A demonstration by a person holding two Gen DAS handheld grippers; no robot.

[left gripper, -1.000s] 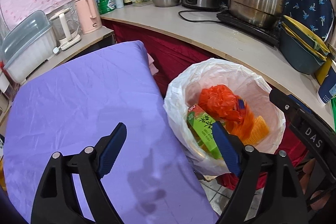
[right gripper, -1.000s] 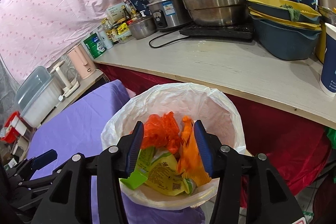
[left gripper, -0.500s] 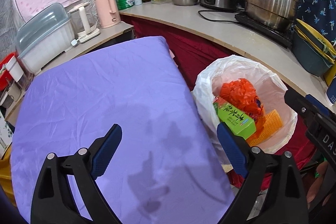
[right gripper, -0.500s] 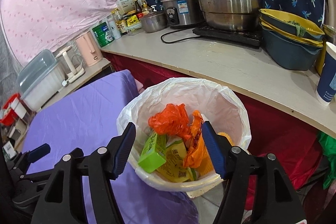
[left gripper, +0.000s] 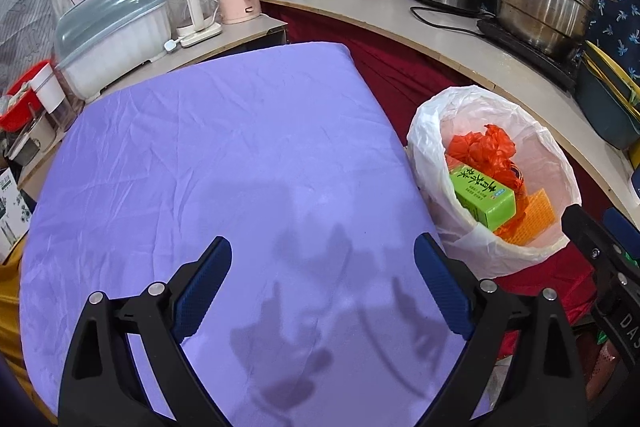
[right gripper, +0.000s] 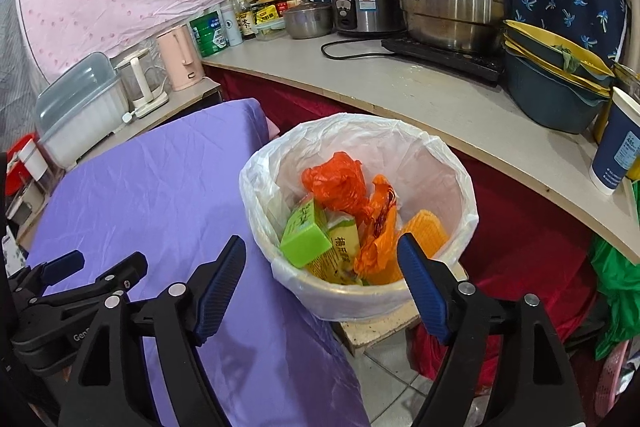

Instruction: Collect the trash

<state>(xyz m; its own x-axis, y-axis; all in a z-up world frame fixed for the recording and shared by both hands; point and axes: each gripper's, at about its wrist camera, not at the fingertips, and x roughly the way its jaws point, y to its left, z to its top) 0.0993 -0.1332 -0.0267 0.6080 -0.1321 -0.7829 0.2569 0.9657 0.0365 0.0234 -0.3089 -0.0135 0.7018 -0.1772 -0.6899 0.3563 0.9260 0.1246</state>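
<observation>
My left hand-held gripper (left gripper: 322, 285) hangs with its ribbed blue pads spread apart over the wrinkled purple cloth (left gripper: 224, 163) on the worktop, holding nothing. My right hand-held gripper (right gripper: 320, 265) is likewise spread and empty above the round bin (right gripper: 360, 301), lined with thin white plastic, just beside the cloth's edge. Inside lie one green carton (right gripper: 306, 237), crumpled orange bags (right gripper: 338, 181) and a yellow packet (right gripper: 342, 247).

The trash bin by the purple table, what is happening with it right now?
A person holds a gripper in each hand and is collecting trash. The left gripper is open over the purple table, holding nothing. The right gripper is open too, above the near rim of the trash bin. Inside the bin lie a green carton, an orange plastic bag and a yellow packet. No trash shows on the table.
</observation>
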